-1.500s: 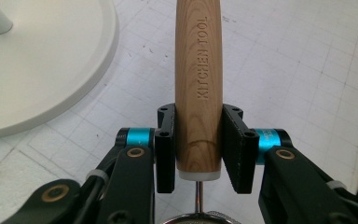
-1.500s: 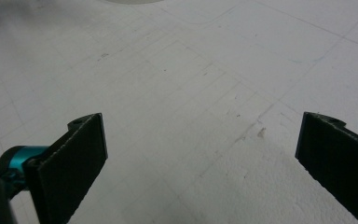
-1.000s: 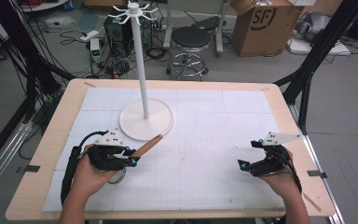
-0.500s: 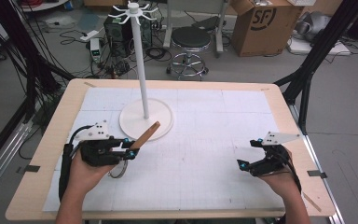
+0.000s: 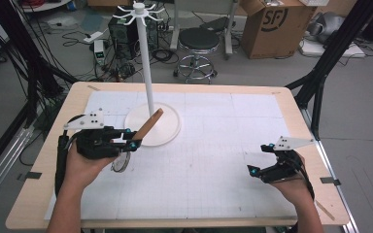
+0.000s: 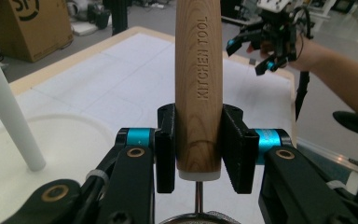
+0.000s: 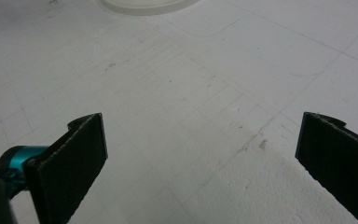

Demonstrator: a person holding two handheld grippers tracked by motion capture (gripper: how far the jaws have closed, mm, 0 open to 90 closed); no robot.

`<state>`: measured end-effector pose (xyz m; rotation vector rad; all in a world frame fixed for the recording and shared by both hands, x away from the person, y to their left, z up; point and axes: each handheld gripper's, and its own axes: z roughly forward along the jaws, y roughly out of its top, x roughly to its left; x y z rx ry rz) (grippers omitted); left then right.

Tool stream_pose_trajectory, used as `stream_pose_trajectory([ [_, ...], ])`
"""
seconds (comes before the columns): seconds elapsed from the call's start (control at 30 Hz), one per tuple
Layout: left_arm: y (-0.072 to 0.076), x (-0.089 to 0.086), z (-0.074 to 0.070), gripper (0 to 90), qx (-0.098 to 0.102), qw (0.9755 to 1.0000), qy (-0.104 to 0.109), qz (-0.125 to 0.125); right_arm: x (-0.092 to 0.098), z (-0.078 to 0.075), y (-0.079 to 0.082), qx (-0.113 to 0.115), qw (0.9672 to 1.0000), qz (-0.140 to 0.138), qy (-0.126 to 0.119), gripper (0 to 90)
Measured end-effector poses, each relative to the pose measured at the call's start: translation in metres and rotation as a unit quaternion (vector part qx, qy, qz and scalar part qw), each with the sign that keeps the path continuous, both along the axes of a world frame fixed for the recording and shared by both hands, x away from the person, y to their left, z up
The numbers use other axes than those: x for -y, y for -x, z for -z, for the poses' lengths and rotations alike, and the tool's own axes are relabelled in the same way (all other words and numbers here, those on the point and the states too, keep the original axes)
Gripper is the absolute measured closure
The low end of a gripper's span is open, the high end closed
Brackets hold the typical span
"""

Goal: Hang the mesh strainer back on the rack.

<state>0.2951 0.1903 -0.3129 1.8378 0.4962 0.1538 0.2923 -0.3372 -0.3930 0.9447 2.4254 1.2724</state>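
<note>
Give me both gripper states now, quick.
Left hand-held gripper: closed on the wooden handle of a strainer.
Right hand-held gripper: open, holding nothing.

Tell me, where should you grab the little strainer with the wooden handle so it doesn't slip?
Grab the wooden handle, probably low down near its white end cap, just above the thin metal stem. The left tool already does this, with one jaw on each side. The handle's sides are long and smooth, so flat pads sit well there. The mesh ring hangs below and looks too thin to pinch.
</note>
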Motion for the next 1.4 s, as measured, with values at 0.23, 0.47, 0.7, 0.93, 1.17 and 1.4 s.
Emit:
stream_pose_trajectory([
  [0.23, -0.010, -0.003, -0.022, 68.6, 0.010, 0.9999, 0.005, -0.004, 0.000, 0.000, -0.001, -0.001, 1.0000, -0.001, -0.001, 0.8],
  [0.47, -0.018, -0.006, -0.041, 68.6, 0.017, 0.9997, 0.015, -0.012, 0.000, 0.000, 0.000, 0.000, 1.0000, -0.004, -0.003, 0.8],
  [0.7, -0.024, -0.012, -0.059, 68.6, 0.029, 0.9992, 0.017, -0.024, 0.000, -0.001, 0.000, -0.001, 1.0000, -0.007, -0.005, 0.8],
  [0.93, -0.027, -0.016, -0.072, 68.6, 0.039, 0.9982, 0.033, -0.033, -0.001, -0.001, 0.000, 0.000, 1.0000, -0.007, -0.003, 0.8],
  [1.17, -0.031, -0.023, -0.091, 68.6, 0.057, 0.9968, 0.039, -0.039, 0.000, -0.001, 0.000, 0.000, 1.0000, -0.007, -0.005, 0.8],
  [1.4, -0.036, -0.029, -0.108, 68.5, 0.064, 0.9956, 0.041, -0.054, -0.001, -0.001, 0.000, -0.002, 0.9999, -0.009, -0.005, 0.8],
])
